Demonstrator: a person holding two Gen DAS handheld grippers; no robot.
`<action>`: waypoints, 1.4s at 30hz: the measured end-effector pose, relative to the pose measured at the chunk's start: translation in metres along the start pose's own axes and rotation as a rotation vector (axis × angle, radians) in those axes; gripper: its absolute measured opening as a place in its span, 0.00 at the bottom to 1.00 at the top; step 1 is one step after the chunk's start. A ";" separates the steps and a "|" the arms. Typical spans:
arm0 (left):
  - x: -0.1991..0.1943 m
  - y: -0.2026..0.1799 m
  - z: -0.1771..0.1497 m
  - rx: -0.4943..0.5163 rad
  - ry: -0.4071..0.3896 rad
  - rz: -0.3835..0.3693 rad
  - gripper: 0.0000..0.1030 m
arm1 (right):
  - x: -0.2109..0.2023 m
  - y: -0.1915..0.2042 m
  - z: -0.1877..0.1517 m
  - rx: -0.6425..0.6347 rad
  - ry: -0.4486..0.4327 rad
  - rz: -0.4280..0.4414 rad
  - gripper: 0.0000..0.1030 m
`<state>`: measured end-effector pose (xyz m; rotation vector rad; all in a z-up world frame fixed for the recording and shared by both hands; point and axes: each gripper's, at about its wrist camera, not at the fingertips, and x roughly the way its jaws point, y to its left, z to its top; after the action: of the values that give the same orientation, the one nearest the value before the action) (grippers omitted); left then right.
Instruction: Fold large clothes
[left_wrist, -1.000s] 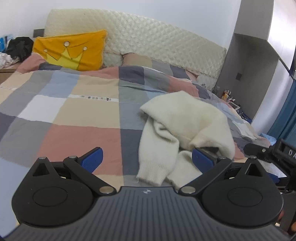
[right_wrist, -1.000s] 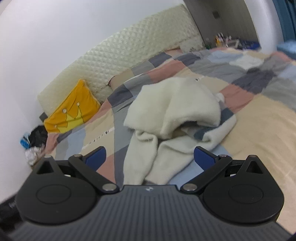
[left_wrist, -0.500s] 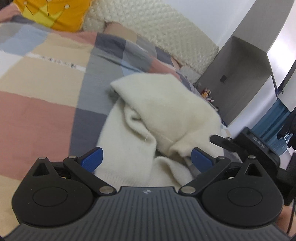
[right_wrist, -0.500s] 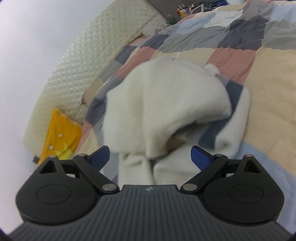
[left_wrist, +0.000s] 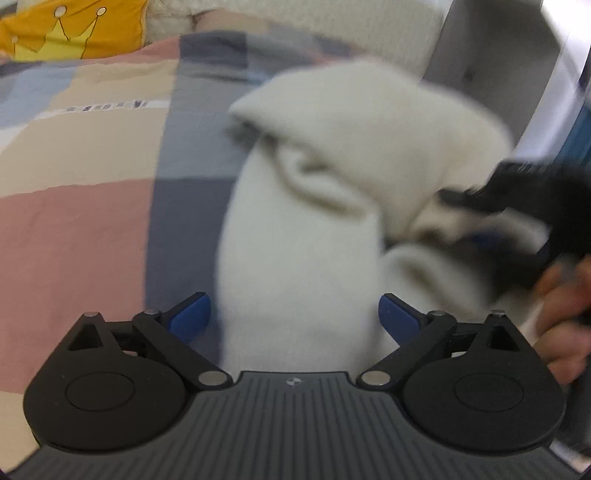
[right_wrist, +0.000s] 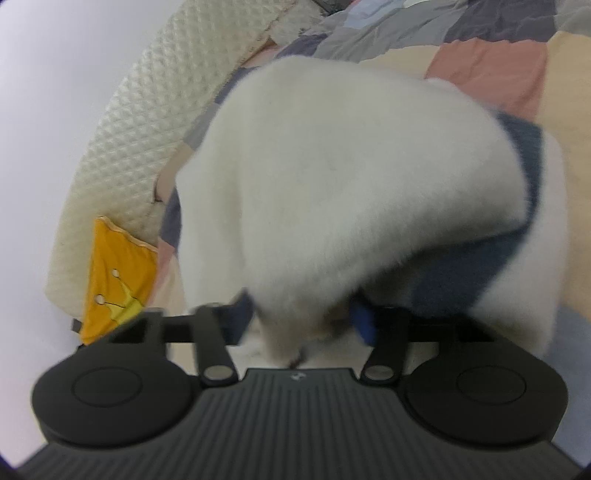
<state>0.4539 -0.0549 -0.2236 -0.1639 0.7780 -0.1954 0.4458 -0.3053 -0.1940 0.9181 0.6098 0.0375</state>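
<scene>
A cream fluffy sweater (left_wrist: 332, 177) lies crumpled on the patchwork bed (left_wrist: 74, 229). My left gripper (left_wrist: 295, 317) is open, its blue fingertips (left_wrist: 190, 314) on either side of a sleeve of the sweater. In the right wrist view the sweater (right_wrist: 351, 177) fills the frame. My right gripper (right_wrist: 299, 317) has its jaws closed in on a fold of the sweater's edge. The right gripper also shows blurred at the right of the left wrist view (left_wrist: 524, 206).
A yellow crown pillow (left_wrist: 70, 29) leans on the quilted cream headboard (right_wrist: 155, 110) at the far end. A grey cabinet (left_wrist: 495, 62) stands to the right of the bed. The bed cover (right_wrist: 517, 62) extends around the sweater.
Both grippers have moved forward to the sweater. The right gripper's jaws have closed from wide open onto the sweater's edge. The left stays open.
</scene>
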 end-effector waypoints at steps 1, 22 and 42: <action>0.002 0.000 -0.003 0.010 0.004 0.009 0.92 | -0.001 0.002 0.001 -0.020 -0.007 0.002 0.27; -0.082 0.053 0.012 -0.132 -0.157 0.233 0.15 | -0.058 0.019 0.007 -0.130 -0.071 0.218 0.21; -0.318 0.194 0.012 -0.390 -0.399 0.444 0.14 | -0.110 0.068 -0.039 -0.295 0.046 0.461 0.21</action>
<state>0.2635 0.2088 -0.0420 -0.3801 0.4300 0.4044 0.3494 -0.2662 -0.1075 0.7549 0.4103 0.5502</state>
